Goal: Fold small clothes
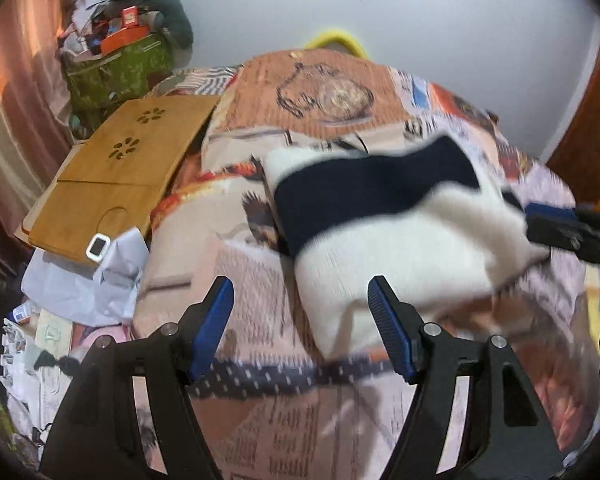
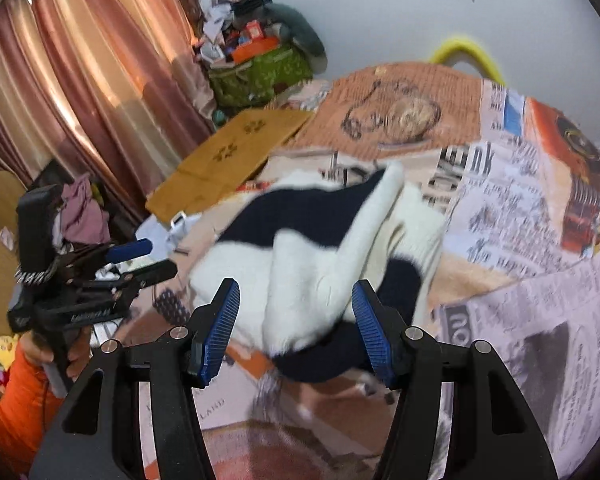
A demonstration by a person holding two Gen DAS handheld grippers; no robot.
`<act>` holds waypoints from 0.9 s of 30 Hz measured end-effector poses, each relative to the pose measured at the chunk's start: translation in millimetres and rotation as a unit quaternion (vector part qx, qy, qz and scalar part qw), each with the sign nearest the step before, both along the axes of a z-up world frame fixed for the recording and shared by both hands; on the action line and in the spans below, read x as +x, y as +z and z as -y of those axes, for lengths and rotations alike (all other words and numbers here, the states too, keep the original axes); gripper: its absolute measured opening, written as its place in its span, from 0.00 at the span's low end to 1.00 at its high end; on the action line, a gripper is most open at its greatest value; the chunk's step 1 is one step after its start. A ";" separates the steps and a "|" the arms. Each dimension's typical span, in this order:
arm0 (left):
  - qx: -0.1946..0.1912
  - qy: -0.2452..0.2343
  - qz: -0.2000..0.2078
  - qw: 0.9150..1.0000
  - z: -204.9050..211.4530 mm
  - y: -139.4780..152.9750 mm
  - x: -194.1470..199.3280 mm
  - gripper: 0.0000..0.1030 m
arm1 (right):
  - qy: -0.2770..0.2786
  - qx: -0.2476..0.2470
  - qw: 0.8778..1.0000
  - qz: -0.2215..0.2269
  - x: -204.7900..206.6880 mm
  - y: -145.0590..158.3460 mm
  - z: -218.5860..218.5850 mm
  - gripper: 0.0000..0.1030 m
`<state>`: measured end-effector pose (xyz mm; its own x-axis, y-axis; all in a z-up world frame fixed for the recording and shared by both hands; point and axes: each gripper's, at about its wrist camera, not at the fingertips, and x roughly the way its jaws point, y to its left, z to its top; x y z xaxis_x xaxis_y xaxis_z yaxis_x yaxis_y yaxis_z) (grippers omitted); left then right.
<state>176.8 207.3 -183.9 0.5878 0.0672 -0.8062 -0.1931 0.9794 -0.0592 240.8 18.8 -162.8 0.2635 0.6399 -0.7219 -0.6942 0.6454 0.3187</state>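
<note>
The white and navy knit sweater [image 1: 384, 224] lies partly folded on the newspaper-print bedspread [image 1: 260, 300], towards the middle of the bed, with one white panel turned over the navy band and a loose fold heaped at its near end in the right wrist view. The left gripper [image 1: 300, 320] has its jaws spread wide with nothing between them, over the bedspread just short of the sweater's near white edge. The right gripper [image 2: 296, 324] is likewise wide open; the sweater's bunched near end sits between its blue pads [image 2: 370, 332] in that view, but I cannot tell whether either pad touches the cloth, and the frames are blurred by motion. The main risk, as I judge it, is that the thick, springy knit will not hold its fold: with neither gripper pinching it, the turned-over panel could slump back or slide off the navy layer. A pinch taken from here could also catch only the top layer, or snag the bedspread beneath along with the sweater, dragging the print cloth up and skewing the fold. Closing on the heaped part and not on a clean edge would likely leave a lumpy, uneven bundle. The wooden lap tray [image 1: 116, 176] and crumpled paper [image 1: 88, 280] at the bed's left edge stand well apart from the sweater and look unlikely to interfere.
</note>
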 end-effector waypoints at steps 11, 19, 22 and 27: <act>0.020 -0.046 -0.038 0.998 42.7 -43.4 15.3 0.55 | 0.027 -0.048 0.998 -0.004 -6.7 -24.2 -20.0 0.20; 0.025 -0.028 -0.010 0.999 31.6 -43.5 10.4 0.18 | 0.029 -0.008 0.998 0.052 -13.4 7.9 3.3 0.13; 0.026 -0.023 -0.006 0.999 32.6 -43.6 5.8 0.15 | 0.031 -0.003 0.998 0.059 -14.2 12.0 8.0 0.13; 0.010 -0.013 -0.015 1.000 28.4 -50.2 1.6 0.13 | 0.019 -0.028 0.998 0.051 -7.8 -14.8 12.7 0.13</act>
